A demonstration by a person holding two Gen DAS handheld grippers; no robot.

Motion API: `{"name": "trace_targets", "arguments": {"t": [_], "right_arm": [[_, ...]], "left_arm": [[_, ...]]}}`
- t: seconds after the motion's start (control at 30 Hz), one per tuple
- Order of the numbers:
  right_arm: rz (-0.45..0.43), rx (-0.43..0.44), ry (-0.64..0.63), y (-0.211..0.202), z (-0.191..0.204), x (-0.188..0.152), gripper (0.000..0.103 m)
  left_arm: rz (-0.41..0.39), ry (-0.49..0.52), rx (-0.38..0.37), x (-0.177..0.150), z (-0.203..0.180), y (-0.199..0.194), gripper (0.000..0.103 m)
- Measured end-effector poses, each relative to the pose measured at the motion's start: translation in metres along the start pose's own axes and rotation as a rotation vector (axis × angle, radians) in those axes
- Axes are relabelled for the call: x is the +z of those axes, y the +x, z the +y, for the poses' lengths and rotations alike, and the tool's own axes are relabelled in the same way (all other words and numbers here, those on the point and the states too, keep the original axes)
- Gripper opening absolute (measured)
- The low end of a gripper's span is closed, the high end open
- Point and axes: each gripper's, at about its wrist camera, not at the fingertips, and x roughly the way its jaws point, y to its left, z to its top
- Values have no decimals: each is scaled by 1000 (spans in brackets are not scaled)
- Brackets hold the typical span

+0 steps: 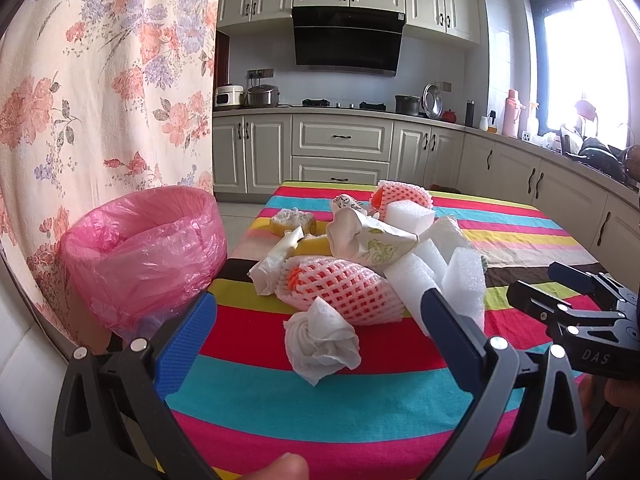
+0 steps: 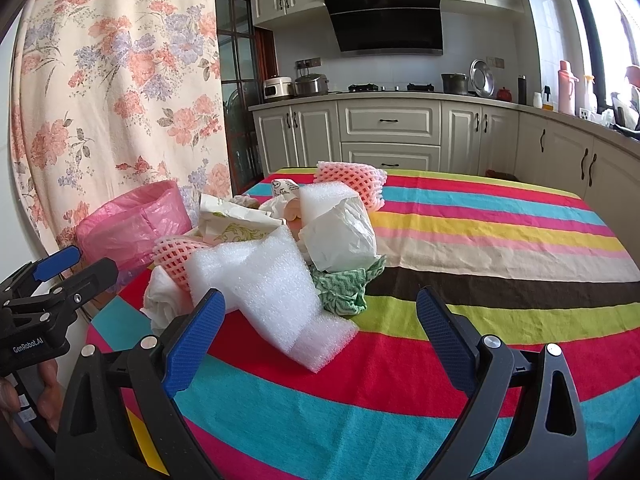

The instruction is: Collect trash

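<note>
Blue pads of my left gripper [image 1: 316, 320] spread wide, nothing between them; crumpled white tissue [image 1: 322, 338] lies dead ahead, just past the tips.

Tissue sits at the near edge of the trash pile on the striped tablecloth [image 1: 360, 408], touching the pink foam-net sleeve [image 1: 344, 292], whose long axis runs left to right across my line. Pink-lined bin [image 1: 148, 248] stands off the table's left edge, on my left gripper's side. Right gripper [image 2: 320, 312] also gapes empty, fronting the white foam block [image 2: 276, 292]. Left looks nearer the bin, so tissue goes first, I judge.

Glossy pink plastic bin liner [image 1: 152, 248], porous white foam [image 2: 264, 280], matt striped cloth [image 2: 480, 240].
</note>
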Motion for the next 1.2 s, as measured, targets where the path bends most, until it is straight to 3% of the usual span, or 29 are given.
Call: {"name": "trace_targets", "arguments": {"t": [0.37,0.6,0.73,0.93,1.0,1.2], "right_arm": [[71,-6,-9,11,-5,-11,90],[110,-1,-37,13,-2,-15,91],[133,8,-52,18,2,-17,91],[167,32,-58,31,9,-15,90],[172,37,-59,35,12,-12,90],[192,39,-72,51,20,-6,89]], "left_arm": [[88,-53,-13,-10,17,18,99],[175,-68,-36,-19,25,43,85],[222,-71,-59,-25,25,60,84],[281,-76,-99,-26,24,85,63],[296,-78,-117,-25,25,89,46],[289,-88,-160,-23,28,88,35]]}}
